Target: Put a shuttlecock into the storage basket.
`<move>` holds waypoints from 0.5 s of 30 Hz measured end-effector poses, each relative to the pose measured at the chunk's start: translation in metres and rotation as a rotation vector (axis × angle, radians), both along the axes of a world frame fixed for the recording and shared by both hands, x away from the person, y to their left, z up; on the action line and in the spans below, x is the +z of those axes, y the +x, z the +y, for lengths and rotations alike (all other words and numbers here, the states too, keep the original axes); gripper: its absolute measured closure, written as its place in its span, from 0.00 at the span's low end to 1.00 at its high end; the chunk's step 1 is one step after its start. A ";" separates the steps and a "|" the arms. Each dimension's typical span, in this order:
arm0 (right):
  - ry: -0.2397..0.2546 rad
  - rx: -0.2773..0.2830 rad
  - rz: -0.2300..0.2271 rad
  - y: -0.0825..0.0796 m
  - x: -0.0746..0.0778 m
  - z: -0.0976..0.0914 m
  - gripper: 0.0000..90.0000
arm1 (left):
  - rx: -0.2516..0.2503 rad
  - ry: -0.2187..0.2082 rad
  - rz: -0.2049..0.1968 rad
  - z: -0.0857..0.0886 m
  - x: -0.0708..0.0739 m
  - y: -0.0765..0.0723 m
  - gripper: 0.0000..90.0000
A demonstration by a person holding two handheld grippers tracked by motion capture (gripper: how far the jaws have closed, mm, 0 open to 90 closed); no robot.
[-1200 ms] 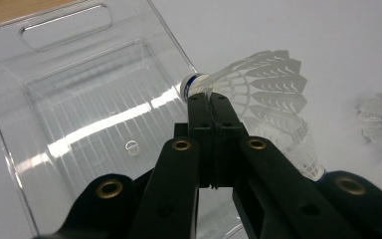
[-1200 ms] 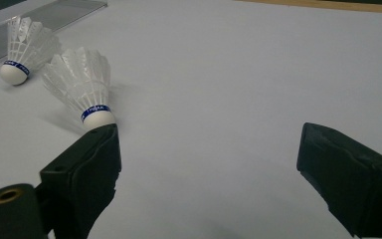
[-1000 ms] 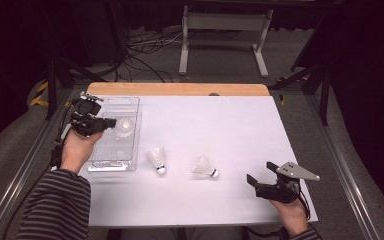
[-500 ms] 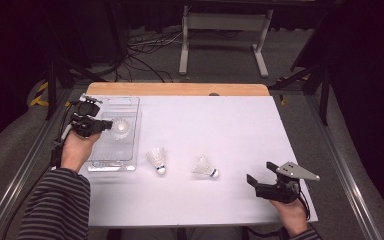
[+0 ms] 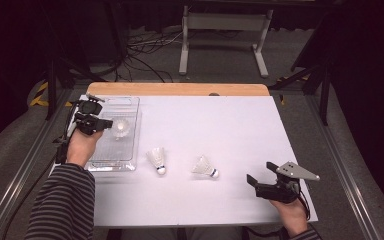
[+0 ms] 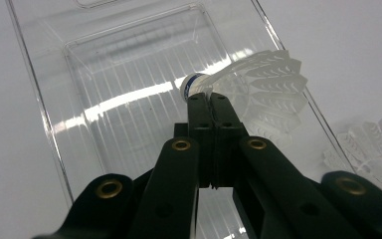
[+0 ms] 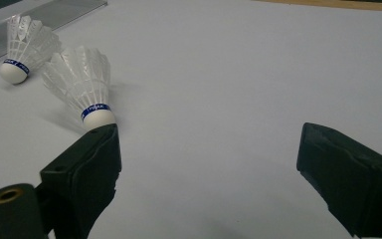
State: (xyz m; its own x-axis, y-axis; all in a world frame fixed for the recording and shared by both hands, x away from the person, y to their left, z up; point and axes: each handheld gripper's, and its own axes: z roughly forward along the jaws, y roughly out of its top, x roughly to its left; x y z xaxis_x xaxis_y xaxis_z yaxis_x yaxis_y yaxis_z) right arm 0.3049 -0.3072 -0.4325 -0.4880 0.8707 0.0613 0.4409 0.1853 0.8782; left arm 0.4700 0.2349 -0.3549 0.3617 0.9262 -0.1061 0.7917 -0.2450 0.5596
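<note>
My left gripper [image 5: 111,123] is over the clear plastic tray [image 5: 131,106] at the table's left, jaws shut on a white shuttlecock [image 5: 122,129]. In the left gripper view the closed gripper tips [image 6: 210,97] pinch the shuttlecock [image 6: 263,84] just behind its blue-banded cork, above the tray floor [image 6: 45,99]. Two more shuttlecocks lie on the white table: one [image 5: 156,160] beside the tray, another [image 5: 204,166] nearer the middle. My right gripper [image 5: 261,172] rests open at the front right. In its own view this gripper [image 7: 209,149] holds nothing, and the nearer shuttlecock [image 7: 82,82] lies just past its left jaw.
The table has a wooden strip [image 5: 180,89] along its far edge. A white metal stand [image 5: 222,22] and cables stand on the floor beyond. A third shuttlecock's skirt [image 6: 373,144] lies right of the tray in the left gripper view.
My left gripper has sunk a little toward the tray with the shuttlecock still in its jaws. The right gripper has stayed put.
</note>
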 end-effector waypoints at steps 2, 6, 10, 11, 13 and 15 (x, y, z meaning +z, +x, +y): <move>0.000 0.000 0.000 0.000 0.000 0.000 0.12 | 0.001 -0.001 -0.001 0.000 0.000 0.001 1.00; 0.000 0.002 -0.001 0.000 0.000 0.000 0.12 | 0.013 0.005 0.001 -0.002 -0.003 0.004 1.00; 0.000 0.002 0.000 0.000 0.000 0.000 0.12 | 0.019 0.017 0.000 -0.003 -0.005 0.007 1.00; 0.001 0.002 0.000 0.000 0.000 0.000 0.12 | 0.021 0.020 0.004 -0.003 -0.005 0.007 1.00; 0.001 0.002 0.001 0.000 0.000 0.000 0.12 | 0.030 0.021 0.005 -0.003 -0.007 0.008 1.00; 0.000 0.002 -0.001 0.000 0.000 0.000 0.12 | 0.030 0.025 0.006 -0.003 -0.008 0.009 1.00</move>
